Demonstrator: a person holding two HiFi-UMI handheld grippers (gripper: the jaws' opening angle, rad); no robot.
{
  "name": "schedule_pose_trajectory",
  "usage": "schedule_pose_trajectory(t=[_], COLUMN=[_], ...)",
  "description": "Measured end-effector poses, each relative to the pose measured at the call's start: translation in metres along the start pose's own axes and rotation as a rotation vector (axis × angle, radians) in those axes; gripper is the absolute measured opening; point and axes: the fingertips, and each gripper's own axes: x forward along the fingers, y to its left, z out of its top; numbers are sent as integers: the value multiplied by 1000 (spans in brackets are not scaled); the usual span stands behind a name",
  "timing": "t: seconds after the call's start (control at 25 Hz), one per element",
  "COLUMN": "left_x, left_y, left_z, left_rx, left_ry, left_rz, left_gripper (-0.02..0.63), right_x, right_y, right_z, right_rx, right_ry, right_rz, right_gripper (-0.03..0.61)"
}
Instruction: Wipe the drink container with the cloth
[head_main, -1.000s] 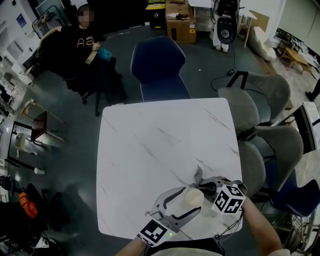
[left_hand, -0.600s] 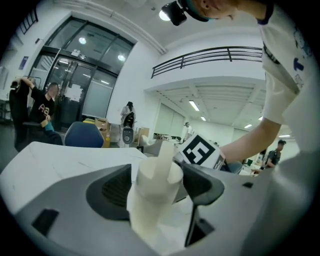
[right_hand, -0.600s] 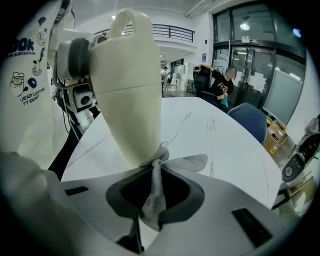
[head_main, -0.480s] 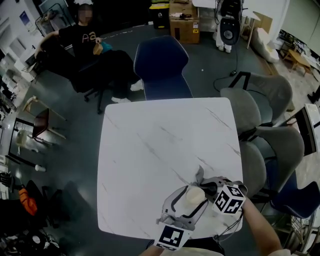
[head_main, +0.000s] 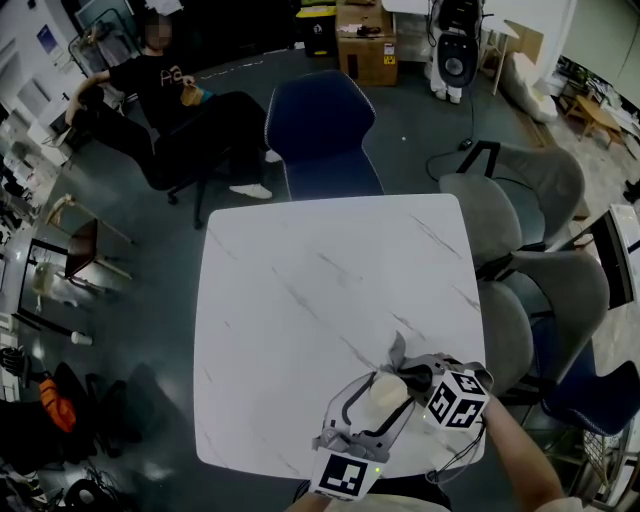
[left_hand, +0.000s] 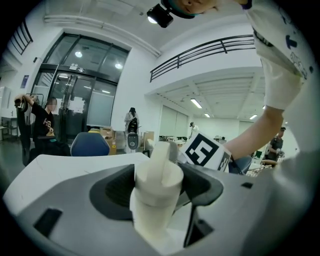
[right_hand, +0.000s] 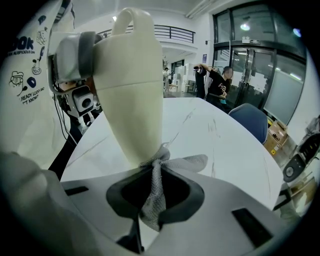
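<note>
My left tongs (head_main: 379, 397) are clamping the seemingly light, slick drink bottle (left_hand: 152, 192) mid-body; my right tongs (right_hand: 152, 195) are pinching limp mesh cloth (right_hand: 189, 162) against it.

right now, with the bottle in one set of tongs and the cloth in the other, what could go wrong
1. The right tongs pinch only a thin bunched strip of the cloth; hard rubbing might tug it free.
2. The left tongs hold the smooth, tapering drink container; a sideways push from wiping could twist it loose. It is close to the near edge of the table, so it might fall off.
</note>
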Motion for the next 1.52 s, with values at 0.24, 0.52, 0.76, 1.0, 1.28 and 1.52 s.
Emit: schedule_pose_trajectory(t=[0.24, 0.52, 0.76, 1.0, 1.28, 1.52], left_x=[-1, 2, 0, -2, -2, -5], left_y=[-1, -1, -6, -12, -21, -20], left_z=[1, 3, 5, 2, -5, -6], left_rx=[28, 73, 125, 186, 256, 264], left_ry=[-10, -11, -17, 11, 59, 46], left_rz=[-87, -222, -363, -553, -746, -819], left_gripper=[295, 295, 295, 295, 295, 295], right_x=[2, 8, 12, 14, 12, -1], right_y=[1, -1, -1, 0, 2, 0], right_z=[0, -4, -7, -13, -15, -1], right_rx=[0, 2, -3, 6, 8, -18], right_ry=[-1, 7, 25, 31, 29, 0], right_rz=[4, 8, 13, 29, 34, 30], right_gripper=[51, 51, 51, 51, 51, 51])
